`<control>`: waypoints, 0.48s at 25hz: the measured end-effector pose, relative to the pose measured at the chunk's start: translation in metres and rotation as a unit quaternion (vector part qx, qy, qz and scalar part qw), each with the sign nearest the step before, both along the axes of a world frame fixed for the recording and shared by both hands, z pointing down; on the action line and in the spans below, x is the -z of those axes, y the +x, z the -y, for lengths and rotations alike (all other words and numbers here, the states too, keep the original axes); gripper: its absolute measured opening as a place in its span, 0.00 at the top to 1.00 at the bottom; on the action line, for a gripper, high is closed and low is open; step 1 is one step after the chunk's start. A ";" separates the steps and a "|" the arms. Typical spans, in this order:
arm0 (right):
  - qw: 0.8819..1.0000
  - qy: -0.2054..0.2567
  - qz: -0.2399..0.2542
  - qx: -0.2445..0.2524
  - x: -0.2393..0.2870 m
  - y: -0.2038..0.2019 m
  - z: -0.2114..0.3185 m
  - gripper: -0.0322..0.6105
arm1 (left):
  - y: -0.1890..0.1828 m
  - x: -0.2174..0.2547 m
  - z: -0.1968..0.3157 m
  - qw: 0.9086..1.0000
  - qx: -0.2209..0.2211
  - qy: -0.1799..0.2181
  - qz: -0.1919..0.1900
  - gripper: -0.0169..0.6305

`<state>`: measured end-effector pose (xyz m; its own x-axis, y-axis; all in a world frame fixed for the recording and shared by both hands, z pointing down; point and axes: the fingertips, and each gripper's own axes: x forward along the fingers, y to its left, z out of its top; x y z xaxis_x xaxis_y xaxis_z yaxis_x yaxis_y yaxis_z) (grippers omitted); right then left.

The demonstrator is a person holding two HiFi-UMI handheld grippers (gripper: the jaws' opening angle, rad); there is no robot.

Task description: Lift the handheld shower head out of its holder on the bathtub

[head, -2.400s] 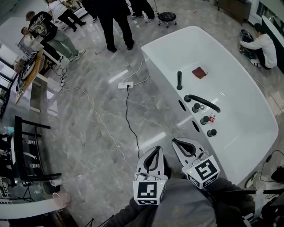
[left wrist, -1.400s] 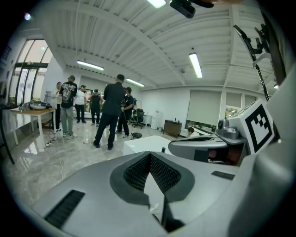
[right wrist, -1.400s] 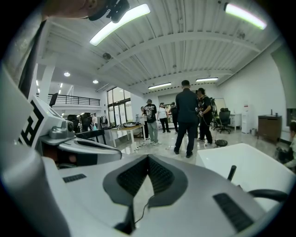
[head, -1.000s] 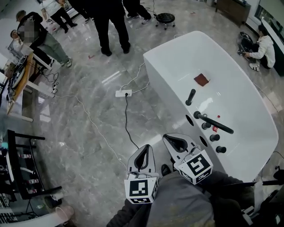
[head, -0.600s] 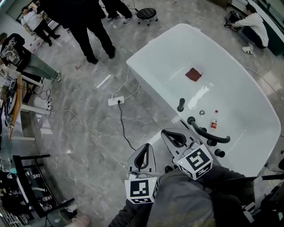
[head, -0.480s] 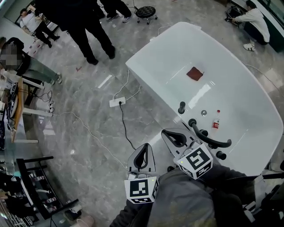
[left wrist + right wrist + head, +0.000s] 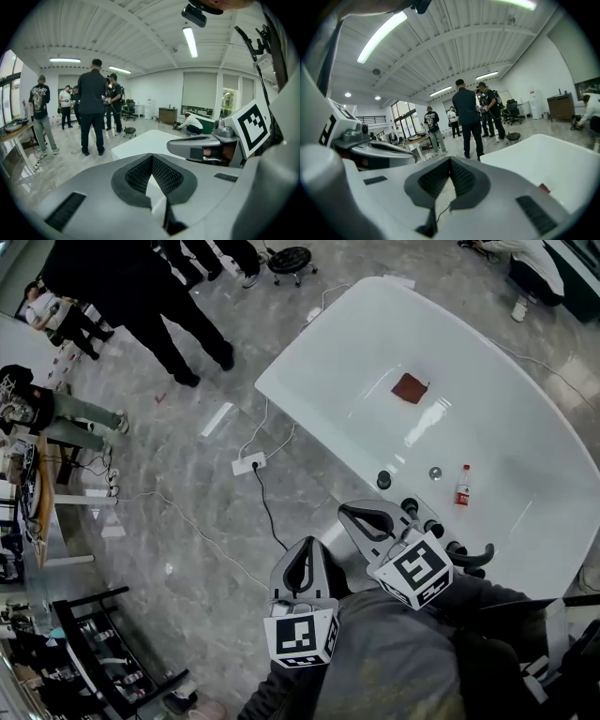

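The white bathtub (image 7: 337, 352) fills the upper right of the head view. On its near rim the black handheld shower head (image 7: 383, 480) stands in its holder, seen almost end-on. Beside it are black knobs (image 7: 410, 507) and a curved black spout (image 7: 472, 555). My right gripper (image 7: 349, 513) is shut and empty, its tips just short of the rim, below and left of the shower head. My left gripper (image 7: 306, 545) is shut and empty too, over the floor further left. In the gripper views the left gripper (image 7: 151, 158) and the right gripper (image 7: 450, 160) show their pads meeting.
A red cloth (image 7: 410, 387), a drain (image 7: 434, 472) and a small bottle (image 7: 462, 486) lie in the tub. A power strip (image 7: 247, 463) with cables lies on the marble floor. Several people (image 7: 141, 296) stand at the upper left, near a black stool (image 7: 289, 259).
The tub rim and its black fixtures have come closer to both grippers, and the shower head now sits just beyond the right gripper's tips. Both grippers stayed shut.
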<state>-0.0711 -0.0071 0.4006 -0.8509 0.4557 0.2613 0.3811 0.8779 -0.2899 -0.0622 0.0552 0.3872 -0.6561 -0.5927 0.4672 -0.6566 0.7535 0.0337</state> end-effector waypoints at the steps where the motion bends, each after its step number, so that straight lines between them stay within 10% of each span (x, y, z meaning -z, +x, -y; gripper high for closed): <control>1: 1.000 0.002 0.000 -0.005 0.000 -0.002 0.003 0.95 | -0.003 -0.001 0.002 1.000 -0.006 0.002 -0.001 0.97; 12: 0.997 0.032 -0.001 -0.070 0.009 -0.047 -0.009 0.95 | -0.064 0.006 -0.005 0.997 -0.075 0.034 0.007 0.97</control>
